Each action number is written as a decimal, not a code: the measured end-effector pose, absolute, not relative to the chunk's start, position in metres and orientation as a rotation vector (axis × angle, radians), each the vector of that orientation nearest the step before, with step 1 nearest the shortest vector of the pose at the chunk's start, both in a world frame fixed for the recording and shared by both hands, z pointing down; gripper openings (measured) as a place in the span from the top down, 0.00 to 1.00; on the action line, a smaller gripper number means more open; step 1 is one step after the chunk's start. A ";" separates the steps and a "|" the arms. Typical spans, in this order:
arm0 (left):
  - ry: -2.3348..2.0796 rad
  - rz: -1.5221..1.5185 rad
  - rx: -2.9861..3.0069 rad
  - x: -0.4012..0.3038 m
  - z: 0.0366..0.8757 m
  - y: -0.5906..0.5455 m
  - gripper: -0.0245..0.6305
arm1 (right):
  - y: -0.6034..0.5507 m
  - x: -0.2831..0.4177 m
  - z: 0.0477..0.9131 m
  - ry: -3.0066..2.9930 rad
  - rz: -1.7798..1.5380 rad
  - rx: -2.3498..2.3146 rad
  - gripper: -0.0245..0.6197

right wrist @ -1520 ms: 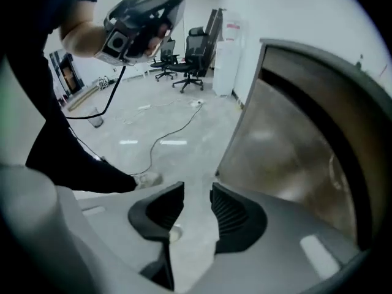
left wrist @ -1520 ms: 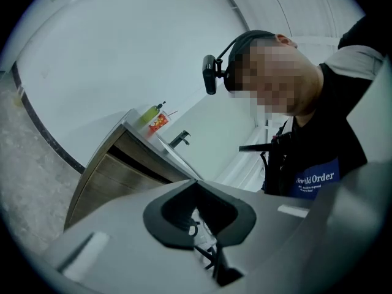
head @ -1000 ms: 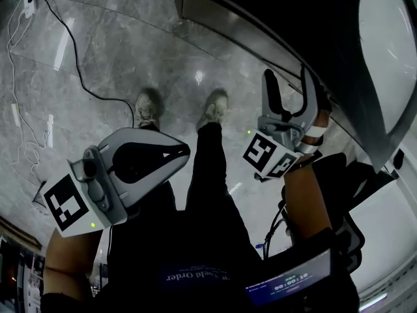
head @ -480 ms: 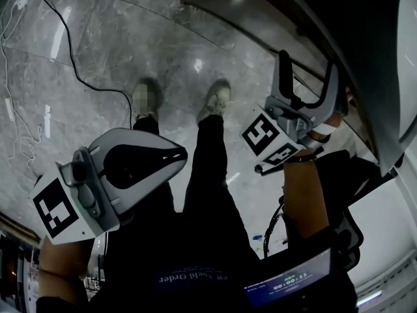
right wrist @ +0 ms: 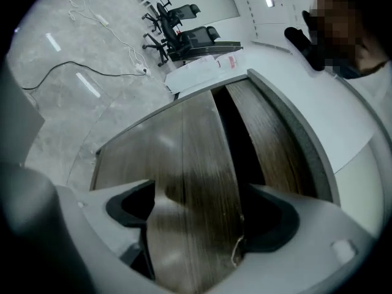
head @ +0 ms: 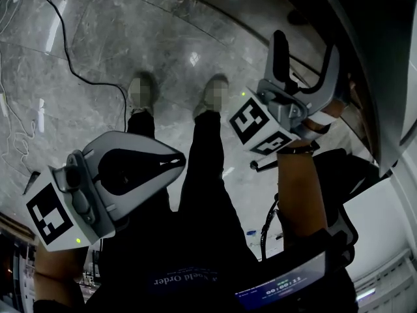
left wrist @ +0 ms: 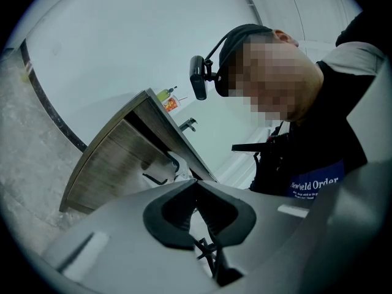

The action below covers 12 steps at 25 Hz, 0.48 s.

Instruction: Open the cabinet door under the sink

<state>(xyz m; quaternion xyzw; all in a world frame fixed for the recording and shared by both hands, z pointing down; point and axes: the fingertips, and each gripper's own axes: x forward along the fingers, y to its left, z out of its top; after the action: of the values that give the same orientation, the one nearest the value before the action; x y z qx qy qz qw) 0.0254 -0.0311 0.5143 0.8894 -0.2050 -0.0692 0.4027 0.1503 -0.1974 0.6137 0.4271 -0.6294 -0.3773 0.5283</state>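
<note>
Though the door (right wrist: pixel 184 164) shows a dark gap (right wrist: pixel 236 133) along its right edge, I judge the job only started: it looks ajar at most, with the swing outward left to do. It fills the right gripper view as a wood-grain panel under the pale sink top, on the front of the cabinet (left wrist: pixel 110 164).

My right tongs (right wrist: pixel 199 216) stand wide apart with that panel framed between them. Its gap-side edge sits close to the right jaw, but I cannot tell whether either jaw touches the wood, and nothing is clamped. I would say the next move calls for catching that edge and drawing it toward me.

From the head view the right tongs (head: pixel 305 57) point up and away from my body toward the dark cabinet front. The right forearm (head: pixel 300 194) reaches forward beneath them, with the marker cube facing the camera.

My left tongs (left wrist: pixel 196 185) are closed together on nothing. In the head view they (head: pixel 181 162) hang low at my left side over the grey floor (head: pixel 98 57), well apart from the cabinet, with a black cable (head: pixel 65 51) trailing beyond.
</note>
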 end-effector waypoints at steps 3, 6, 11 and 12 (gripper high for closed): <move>-0.518 -0.175 2.236 0.020 0.516 -0.030 0.96 | -0.203 0.151 0.615 -1.448 -0.914 1.045 0.29; -0.525 -0.171 2.236 0.020 0.522 -0.030 0.96 | -0.203 0.155 0.620 -1.422 -0.888 1.043 0.28; -0.521 -0.175 2.250 0.020 0.516 -0.029 0.96 | -0.184 0.146 0.618 -1.567 -0.701 0.877 0.29; -0.520 -0.180 2.252 0.019 0.515 -0.029 0.96 | -0.177 0.146 0.617 -1.598 -0.639 0.829 0.29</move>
<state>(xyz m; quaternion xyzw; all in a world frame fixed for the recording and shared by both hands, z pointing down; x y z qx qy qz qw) 0.0195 -0.0286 0.5149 0.8903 -0.2056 -0.0711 0.4001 0.1460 -0.1767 0.6171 0.3545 -0.6829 -0.2729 0.5775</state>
